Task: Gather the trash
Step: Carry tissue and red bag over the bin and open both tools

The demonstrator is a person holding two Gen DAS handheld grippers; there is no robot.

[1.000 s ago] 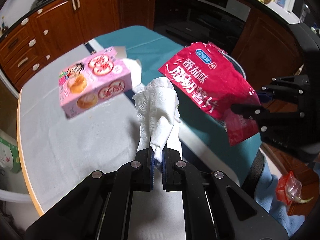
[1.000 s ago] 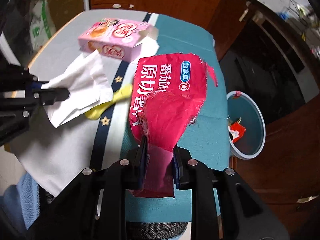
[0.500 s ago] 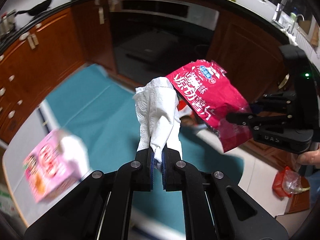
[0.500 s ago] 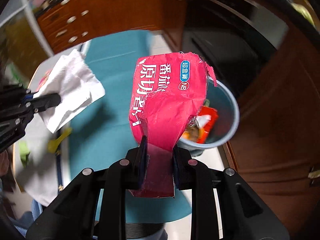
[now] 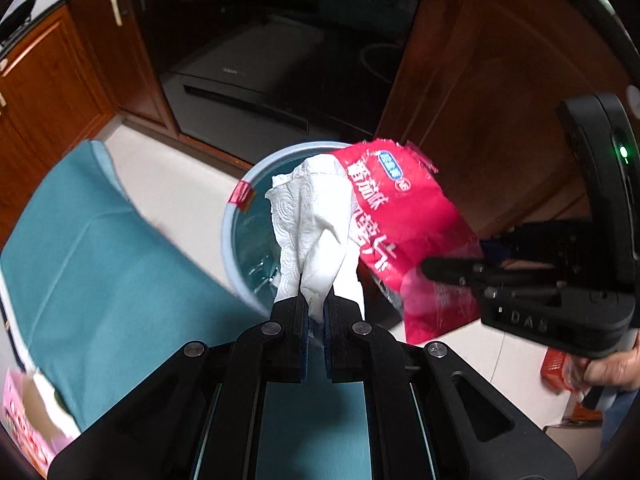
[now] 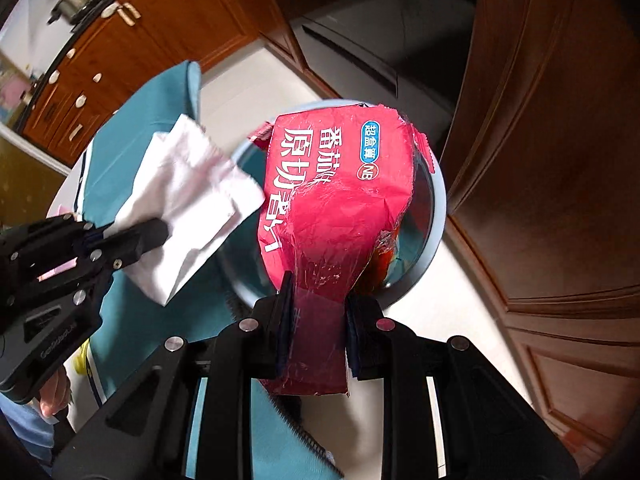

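Both grippers have swung from the bench to over the bin (image 5: pixel 240 240), left gripper (image 5: pixel 316 312) jaws pinching the tissue (image 5: pixel 312 216), right gripper (image 6: pixel 318 308) jaws pinching the red wrapper (image 6: pixel 336 200), ready to drop.

The red snack bag (image 6: pixel 340 204) carries large white Chinese characters, 原切薯片, with smaller 番茄味 above and a blue oval reading 超合算. The right gripper (image 5: pixel 452 270) body shows raised letters "DAS". Other print is unreadable.
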